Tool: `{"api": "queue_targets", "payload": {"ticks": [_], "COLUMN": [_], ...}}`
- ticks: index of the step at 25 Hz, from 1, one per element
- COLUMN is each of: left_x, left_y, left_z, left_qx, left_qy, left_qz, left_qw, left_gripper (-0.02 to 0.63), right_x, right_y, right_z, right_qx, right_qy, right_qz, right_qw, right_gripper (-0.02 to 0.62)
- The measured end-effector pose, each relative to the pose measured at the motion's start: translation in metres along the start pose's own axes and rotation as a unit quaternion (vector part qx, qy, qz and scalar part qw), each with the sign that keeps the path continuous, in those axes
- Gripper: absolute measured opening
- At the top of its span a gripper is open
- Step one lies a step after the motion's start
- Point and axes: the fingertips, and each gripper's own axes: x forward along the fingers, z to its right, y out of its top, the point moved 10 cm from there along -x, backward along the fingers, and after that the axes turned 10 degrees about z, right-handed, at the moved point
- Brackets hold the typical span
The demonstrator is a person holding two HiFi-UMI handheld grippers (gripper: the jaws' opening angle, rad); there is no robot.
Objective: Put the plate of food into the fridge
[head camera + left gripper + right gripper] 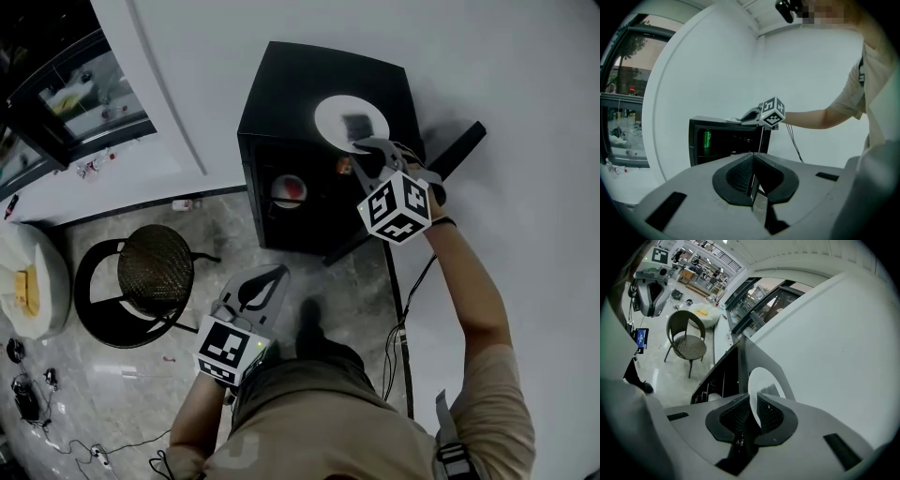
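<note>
A white plate [335, 112] carrying a dark piece of food [356, 125] lies on top of the black mini fridge [291, 103], whose door [457, 150] stands open to the right. My right gripper [367, 148] reaches over the fridge's front edge, and in the right gripper view its jaws [753, 401] are closed on the plate [764, 378] at its near rim. My left gripper [267, 275] hangs low in front of the fridge, shut and holding nothing [753, 159]. The left gripper view looks into the fridge [726, 140].
Inside the fridge are a green can [706, 138] and a white dish with something red [289, 190]. A round wicker chair [155, 267] stands left of the fridge. A cable [403, 309] runs down the wall on the right. More cables [56, 441] lie on the floor.
</note>
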Motion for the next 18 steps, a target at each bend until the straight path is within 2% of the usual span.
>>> {"api": "queue_targets", "payload": {"ticks": [9, 15, 18], "left_x": [0.013, 0.048, 0.078], "left_y": [0.003, 0.023, 0.037], "left_z": [-0.002, -0.024, -0.041], "left_qx": [0.001, -0.039, -0.085], "left_qy": [-0.014, -0.037, -0.053], "left_qz": [0.001, 0.032, 0.047], "left_qw": [0.9999, 0.9981, 0.9939], "left_gripper": [0.012, 0.012, 0.012], "right_x": [-0.007, -0.007, -0.007], "right_y": [0.002, 0.002, 0.001], "right_z": [-0.006, -0.006, -0.007], "right_qx": [-0.001, -0.001, 0.000], "right_qy": [0.001, 0.000, 0.001], "right_qz": [0.016, 0.021, 0.025], "right_qw": [1.000, 1.000, 1.000], "right_gripper": [0.055, 0.055, 0.055]}}
